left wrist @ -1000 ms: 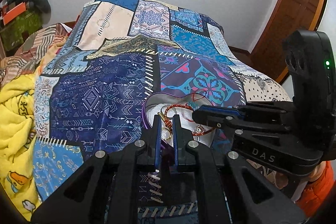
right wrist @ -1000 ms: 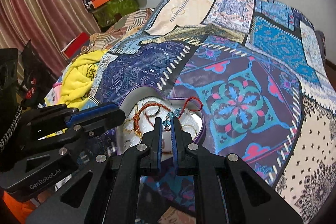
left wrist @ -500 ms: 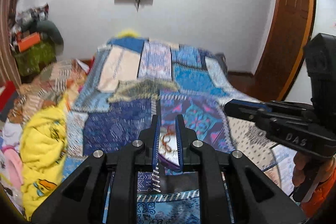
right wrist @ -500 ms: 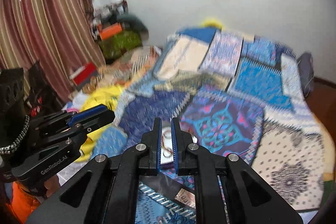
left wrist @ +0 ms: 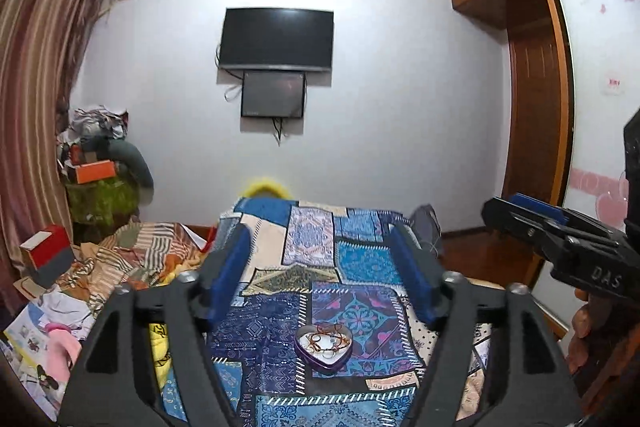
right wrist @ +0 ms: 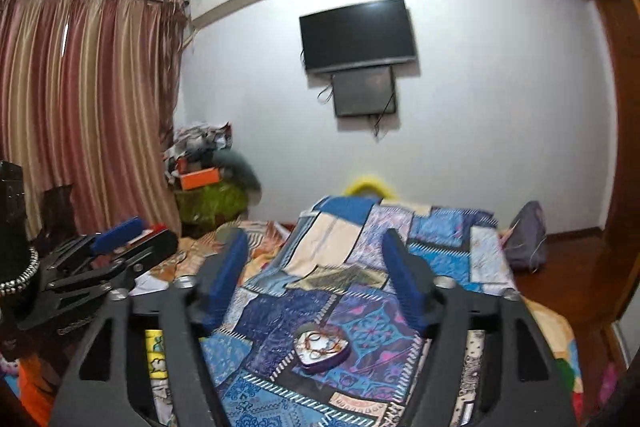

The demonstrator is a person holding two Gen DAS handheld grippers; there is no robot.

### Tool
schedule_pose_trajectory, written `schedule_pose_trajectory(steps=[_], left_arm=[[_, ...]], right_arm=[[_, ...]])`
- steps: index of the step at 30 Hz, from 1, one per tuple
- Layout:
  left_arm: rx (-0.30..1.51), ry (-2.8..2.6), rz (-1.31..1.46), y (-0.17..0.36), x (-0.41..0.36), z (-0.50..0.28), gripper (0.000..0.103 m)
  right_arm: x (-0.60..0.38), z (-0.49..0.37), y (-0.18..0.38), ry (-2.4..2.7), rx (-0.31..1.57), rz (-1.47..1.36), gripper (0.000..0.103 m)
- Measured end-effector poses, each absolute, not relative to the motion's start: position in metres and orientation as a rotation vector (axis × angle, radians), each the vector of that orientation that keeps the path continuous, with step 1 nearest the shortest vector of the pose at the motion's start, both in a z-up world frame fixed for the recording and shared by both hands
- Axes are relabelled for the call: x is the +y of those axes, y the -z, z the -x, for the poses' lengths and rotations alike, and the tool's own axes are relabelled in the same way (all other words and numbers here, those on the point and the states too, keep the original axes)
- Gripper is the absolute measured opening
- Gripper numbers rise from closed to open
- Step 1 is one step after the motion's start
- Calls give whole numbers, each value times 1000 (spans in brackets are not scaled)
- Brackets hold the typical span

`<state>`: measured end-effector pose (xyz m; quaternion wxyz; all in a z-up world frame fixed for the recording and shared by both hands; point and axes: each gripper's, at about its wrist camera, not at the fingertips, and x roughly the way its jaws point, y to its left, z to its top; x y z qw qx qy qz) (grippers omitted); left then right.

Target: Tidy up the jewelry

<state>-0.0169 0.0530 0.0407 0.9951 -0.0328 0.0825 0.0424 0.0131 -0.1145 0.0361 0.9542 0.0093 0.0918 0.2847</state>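
Both my grippers, left gripper [left wrist: 322, 259] and right gripper [right wrist: 316, 263], have pulled back and spread wide, grasping nothing, high above the heart-shaped tin [left wrist: 323, 348] of jewelry [left wrist: 326, 339] resting on the patchwork bedspread [left wrist: 256, 339].

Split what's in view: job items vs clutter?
Job: heart tin, jewelry inside it, left gripper, right gripper, both open.
Clutter: TV, curtain, yellow blanket, orange box, red box.
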Motion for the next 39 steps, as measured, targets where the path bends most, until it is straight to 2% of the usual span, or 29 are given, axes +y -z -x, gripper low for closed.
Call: schedule_pose_trajectory(steps=[1, 3, 6, 9, 39], left_arm=[[154, -94, 69, -43, 53, 22, 90], [132, -109, 74, -45, 52, 31, 96], [118, -129, 66, -46, 50, 41, 99], [121, -137, 64, -45, 48, 47, 99], [149, -138, 69, -38, 43, 49, 101]], right_arm=[[-114, -10, -37, -564, 173, -13, 81], [-112, -8, -36, -538, 160, 0, 88], [-110, -6, -33, -513, 157, 3, 97], [-113, -3, -32, -493, 155, -2, 101], [-127, 9, -30, -485, 173, -10, 102]])
